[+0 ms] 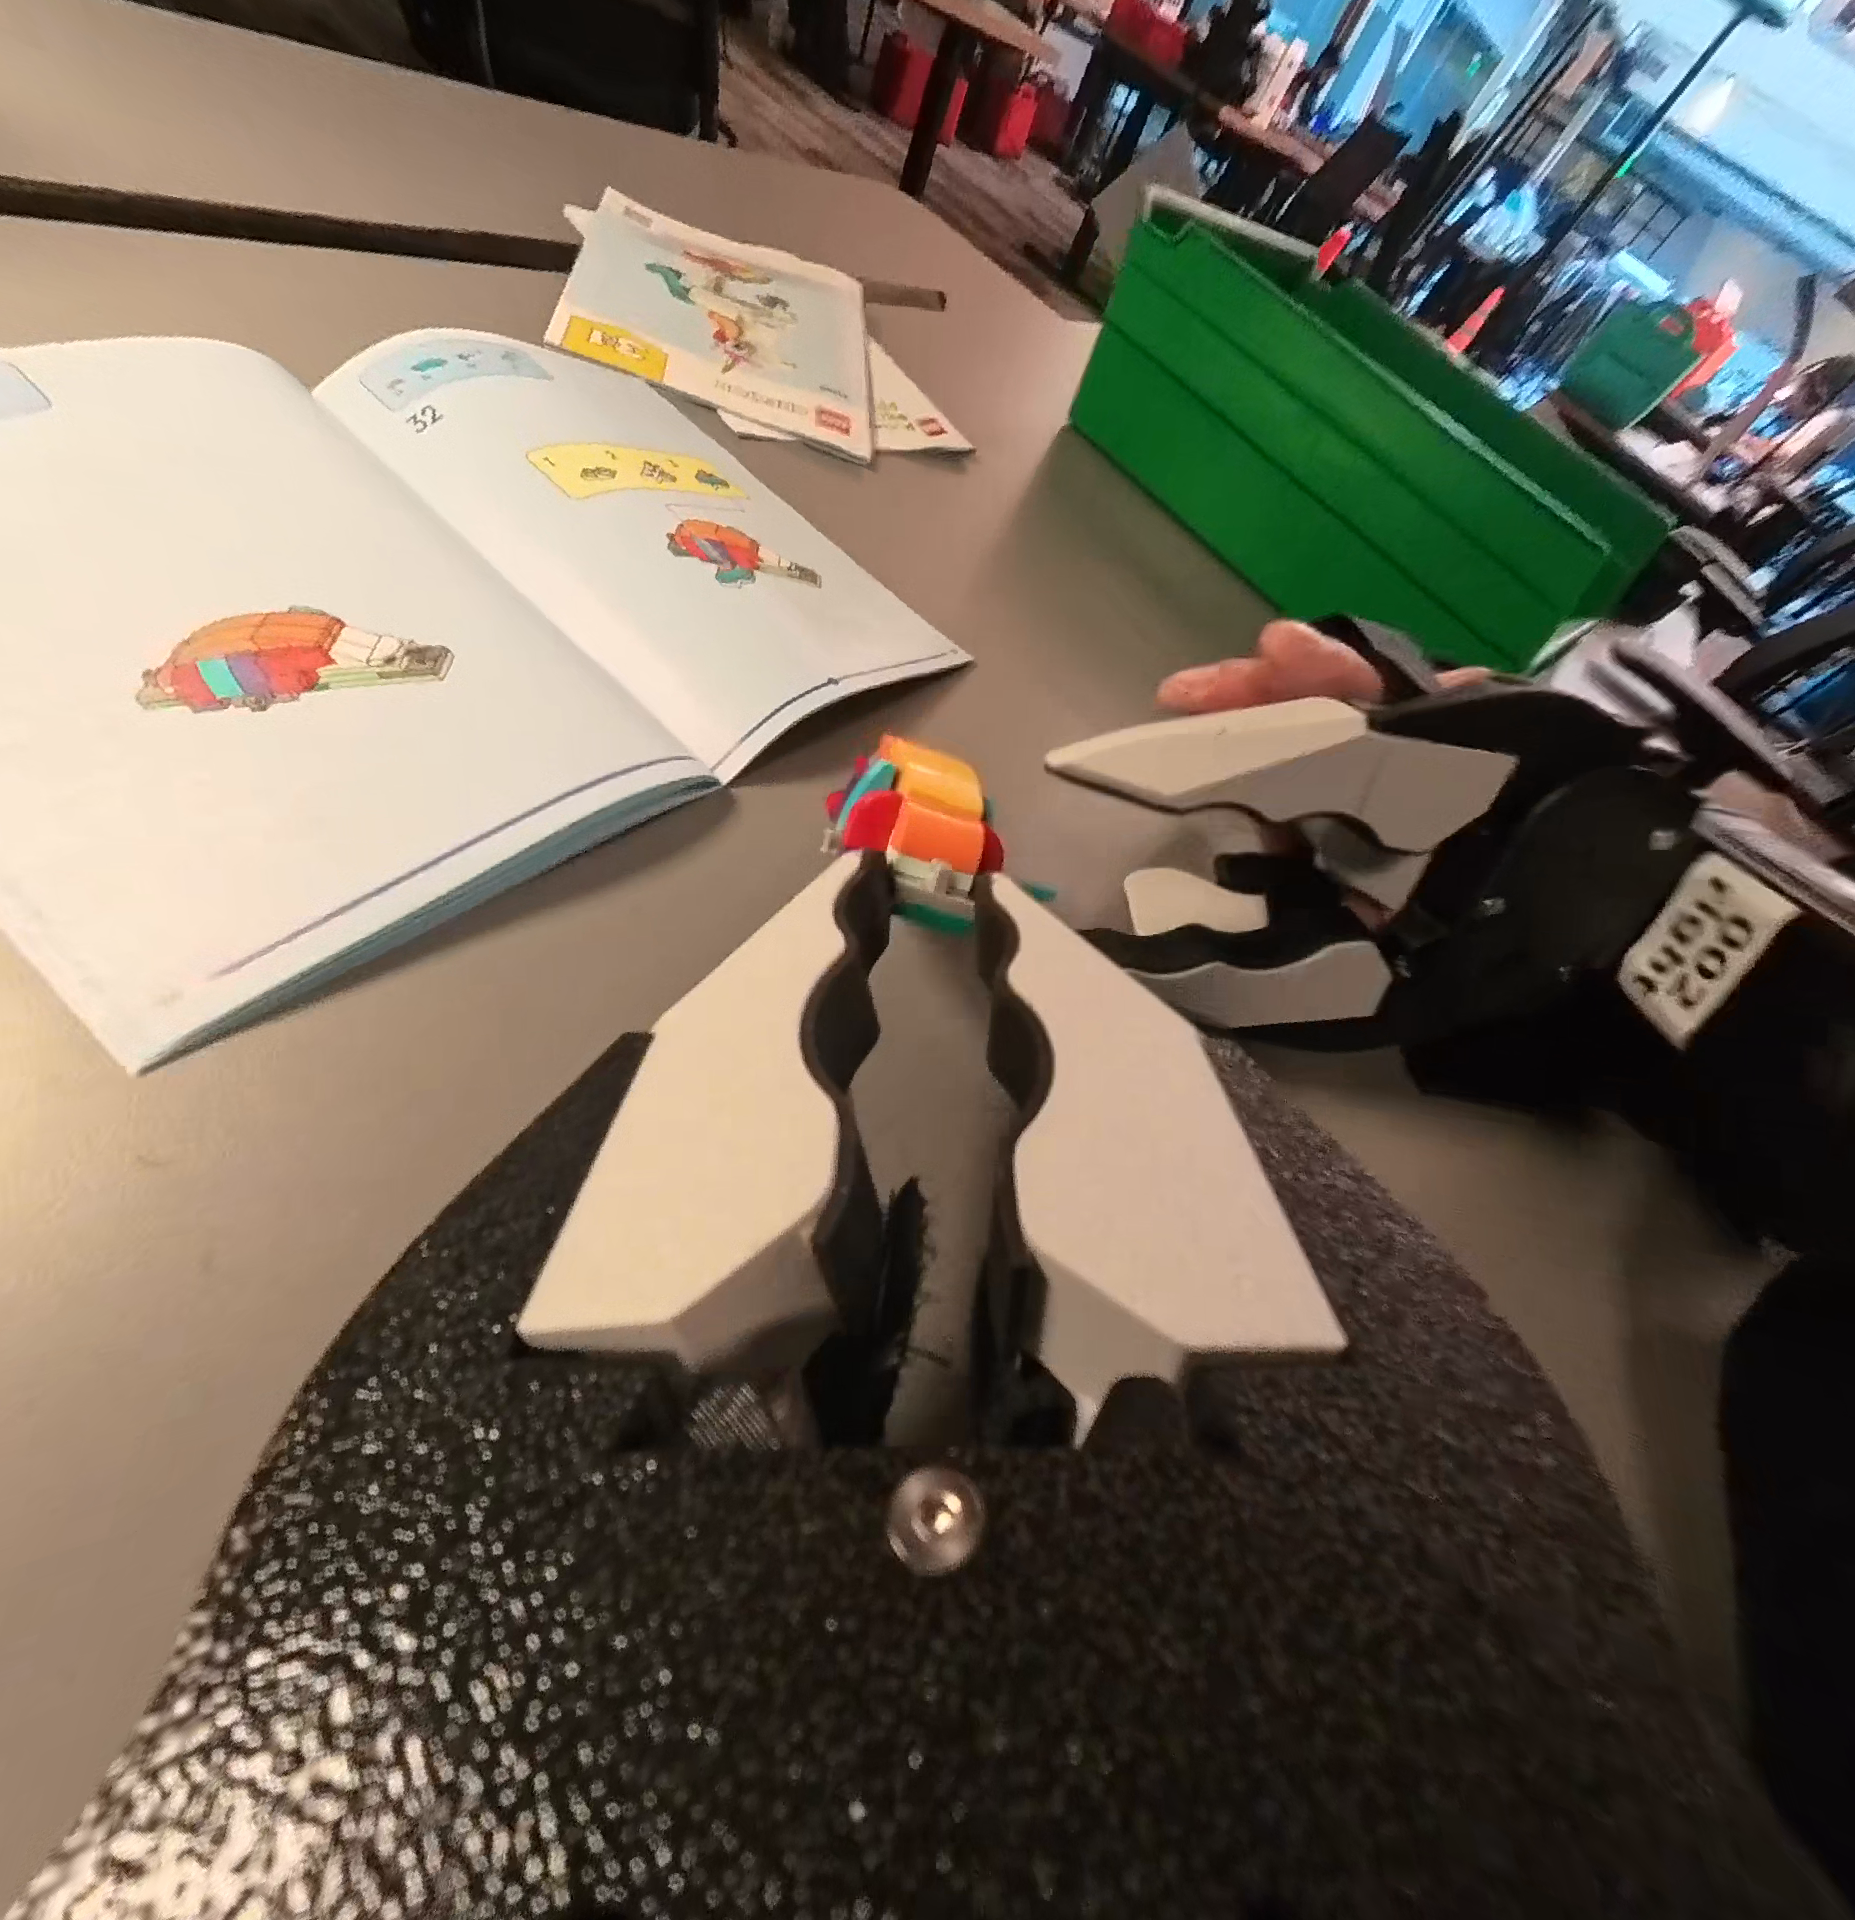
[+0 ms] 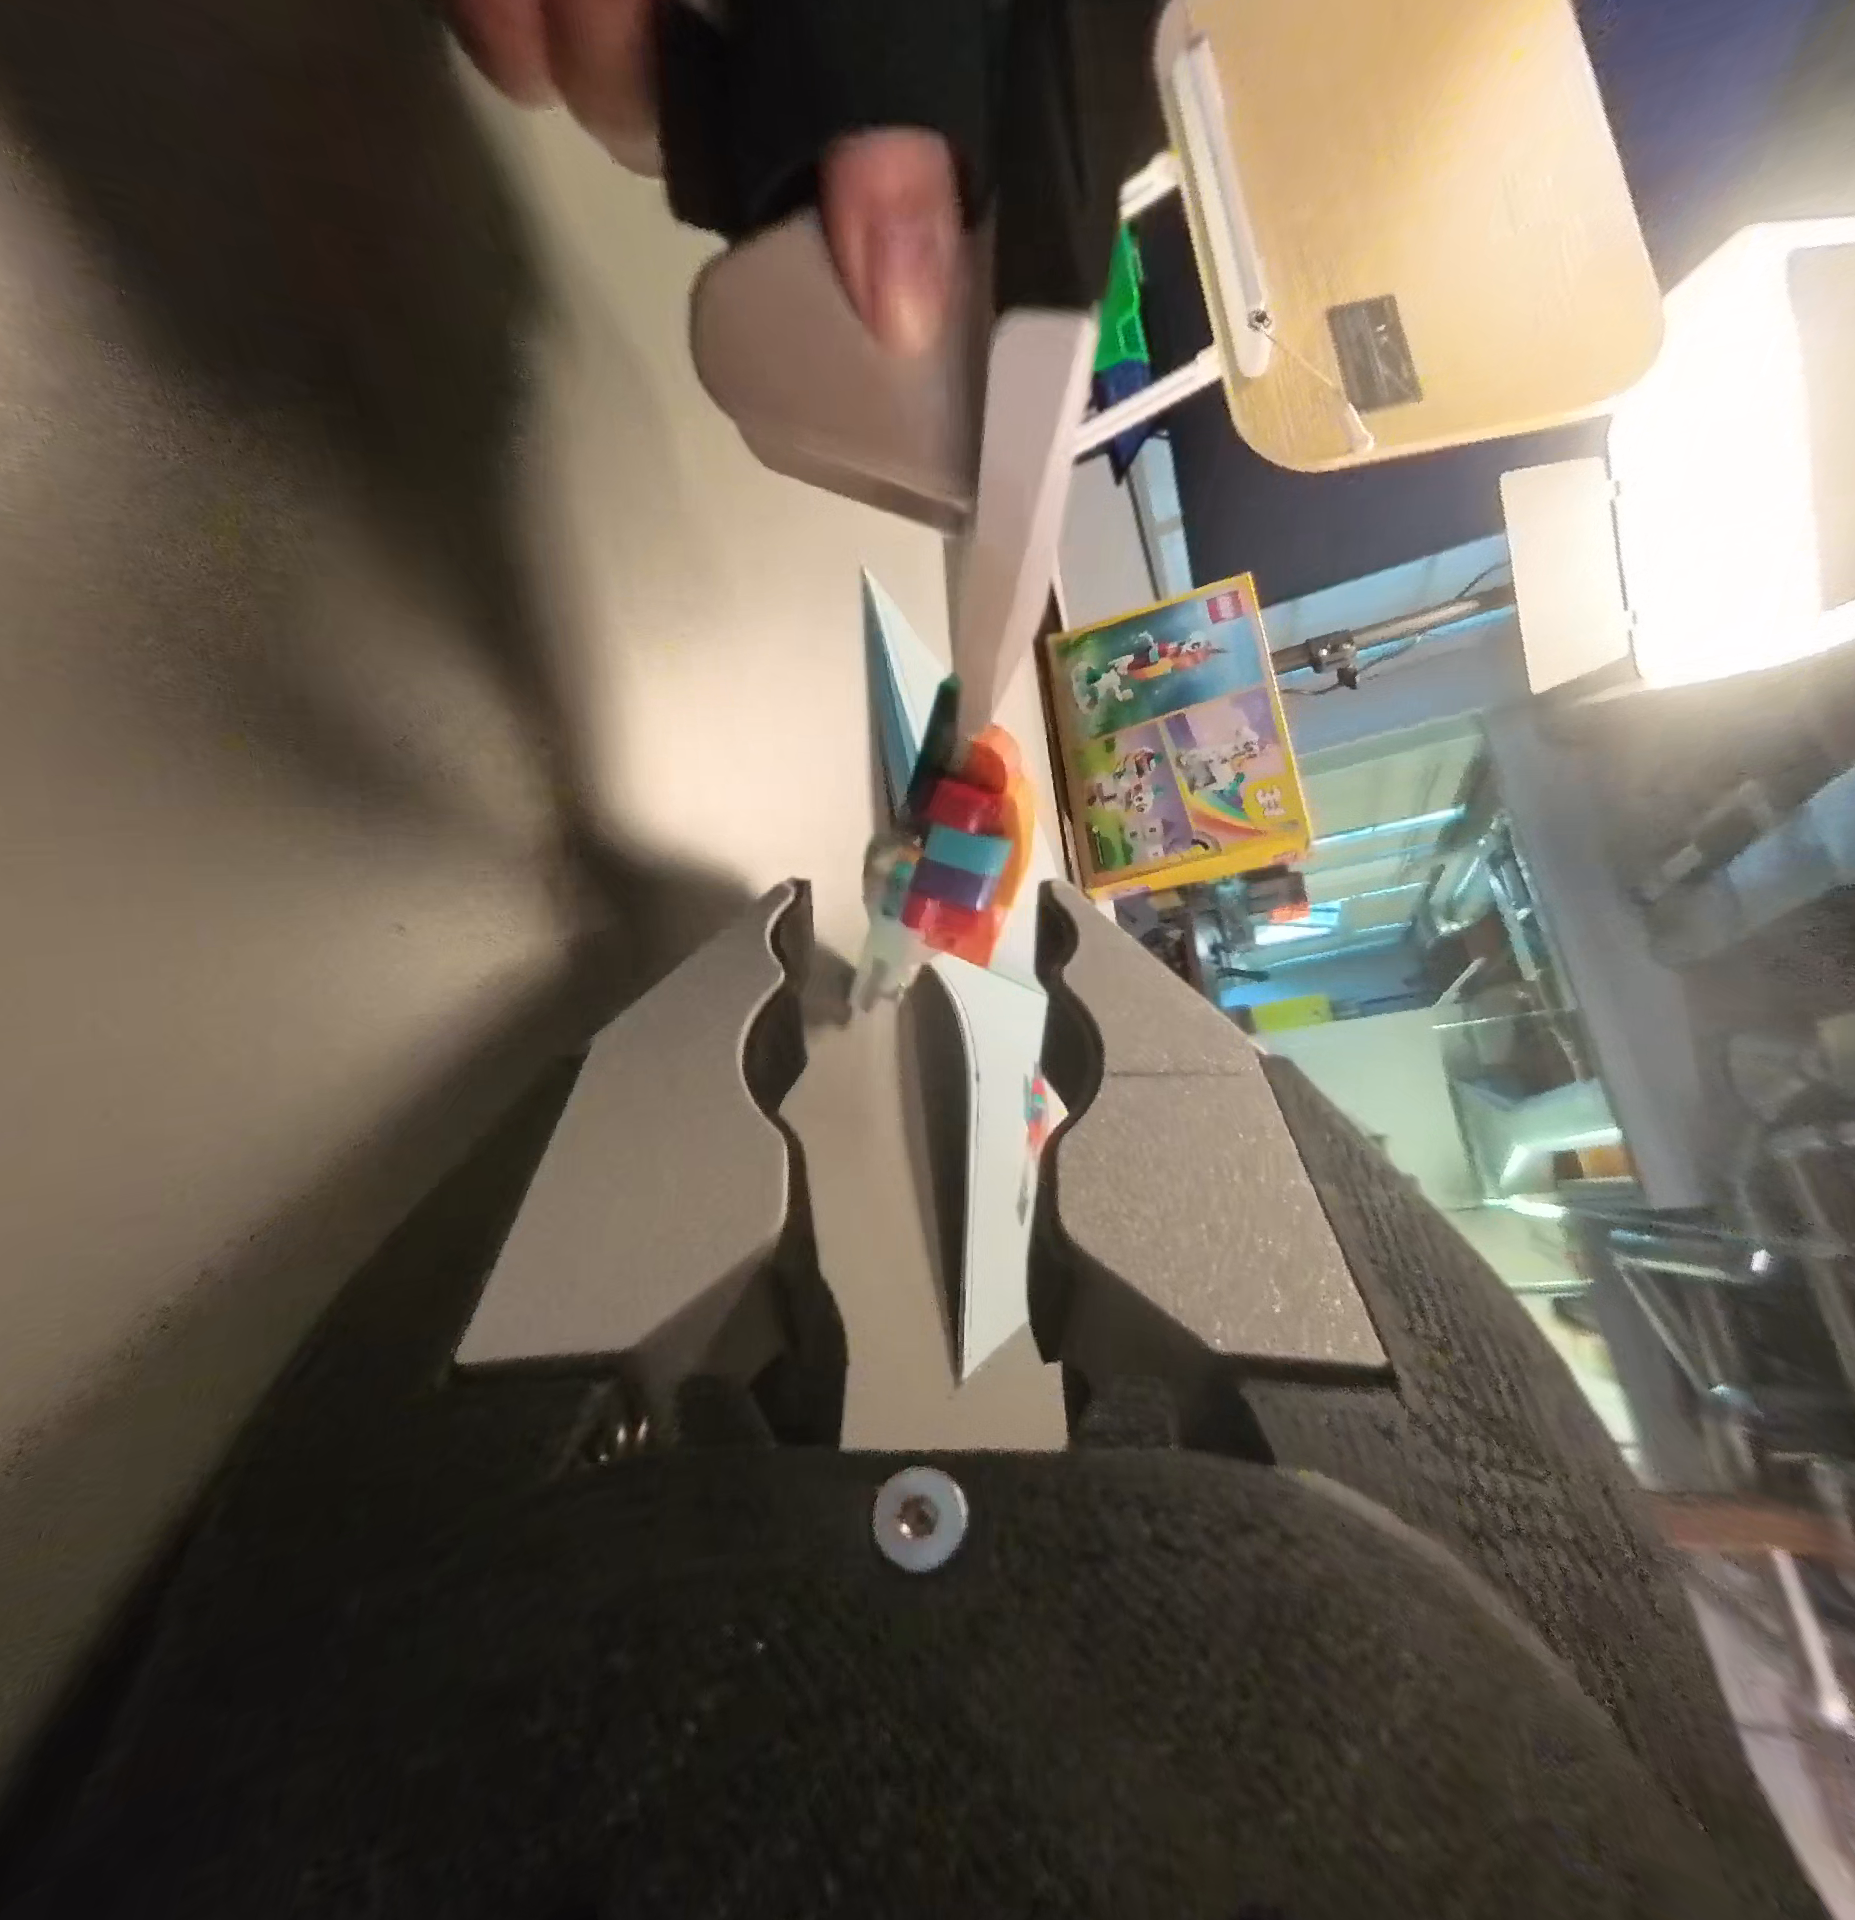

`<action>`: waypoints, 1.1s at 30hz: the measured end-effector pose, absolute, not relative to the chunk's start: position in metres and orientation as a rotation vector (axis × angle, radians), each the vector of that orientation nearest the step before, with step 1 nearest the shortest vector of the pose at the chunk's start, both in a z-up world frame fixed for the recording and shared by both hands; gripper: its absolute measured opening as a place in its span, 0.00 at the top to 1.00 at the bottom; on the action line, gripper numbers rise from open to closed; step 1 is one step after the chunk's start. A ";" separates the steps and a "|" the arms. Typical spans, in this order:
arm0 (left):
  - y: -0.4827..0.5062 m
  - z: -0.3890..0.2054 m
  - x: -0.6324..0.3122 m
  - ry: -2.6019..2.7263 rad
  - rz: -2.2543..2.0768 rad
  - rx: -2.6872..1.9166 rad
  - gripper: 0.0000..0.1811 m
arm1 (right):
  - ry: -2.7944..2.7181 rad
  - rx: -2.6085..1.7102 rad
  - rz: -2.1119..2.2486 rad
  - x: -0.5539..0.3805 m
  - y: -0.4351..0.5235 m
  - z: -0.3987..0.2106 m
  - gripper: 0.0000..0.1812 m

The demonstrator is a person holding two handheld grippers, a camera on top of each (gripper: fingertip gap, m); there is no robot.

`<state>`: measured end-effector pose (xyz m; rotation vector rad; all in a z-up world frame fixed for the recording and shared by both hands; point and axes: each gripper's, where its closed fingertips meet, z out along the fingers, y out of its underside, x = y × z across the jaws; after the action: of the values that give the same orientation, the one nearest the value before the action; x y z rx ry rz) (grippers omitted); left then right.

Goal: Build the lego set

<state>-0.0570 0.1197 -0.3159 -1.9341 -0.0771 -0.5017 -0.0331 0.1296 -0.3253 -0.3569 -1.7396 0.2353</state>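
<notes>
While the open pale-blue paper instruction booklet (image 1: 403, 623) lies flat at the left of the grey table (image 1: 1006, 540), a smaller folded leaflet (image 1: 715, 322) sits beyond it. Just right of the booklet's near corner, the small multicoloured brick model (image 1: 928, 821), orange on top with red and teal pieces, is pinched at its near white end between the tips of the left gripper (image 1: 928, 883). Right of that, the right gripper (image 1: 1120, 831), turned on its side, has its grey fingers spread apart, near the model but not touching it. A green plastic bin (image 1: 1318, 457) stands farther right. From the right wrist view, the yellow cardboard set box (image 2: 1172, 738) shows behind the model.
</notes>
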 end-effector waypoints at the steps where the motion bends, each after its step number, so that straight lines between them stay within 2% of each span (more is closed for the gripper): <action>1: 0.119 -0.311 -0.057 -0.070 -0.530 -1.908 0.92 | -1.730 -0.381 0.265 -0.032 0.133 -0.323 0.75; 4: 0.115 -0.301 -0.054 -0.039 -0.616 -1.853 0.92 | -1.705 -0.410 0.368 -0.027 0.139 -0.316 0.69; 7: 0.112 -0.297 -0.052 -0.026 -0.704 -1.820 0.92 | -1.728 -0.417 0.461 -0.022 0.138 -0.316 0.68; 11: 0.102 -0.291 -0.041 0.063 -0.848 -1.781 0.92 | -1.830 -0.561 0.676 -0.017 0.133 -0.323 0.75; 19: 0.082 -0.302 -0.029 0.299 -0.866 -1.862 0.92 | -2.138 -1.035 1.422 -0.008 0.103 -0.322 0.73; 24: 0.068 -0.328 -0.026 0.489 -0.708 -2.050 0.92 | -2.400 -0.975 1.188 -0.008 0.095 -0.357 0.81; 26: 0.066 -0.340 -0.027 0.536 -0.636 -2.118 0.92 | -2.435 -0.947 1.147 -0.007 0.090 -0.361 0.89; 28: 0.068 -0.343 -0.030 0.522 -0.587 -2.131 0.92 | -2.423 -0.972 1.118 -0.008 0.092 -0.361 0.90; 31: 0.068 -0.330 -0.038 0.444 -0.542 -2.094 0.80 | -2.378 -1.052 1.063 -0.010 0.096 -0.362 0.91; 33: 0.063 -0.316 -0.049 0.396 -0.481 -2.044 0.78 | -2.321 -1.110 0.987 -0.012 0.101 -0.362 0.91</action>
<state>-0.0490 0.0635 -0.3160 -2.0436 0.3958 -0.4808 -0.0121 0.1012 -0.3616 -1.1100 -2.3213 0.9873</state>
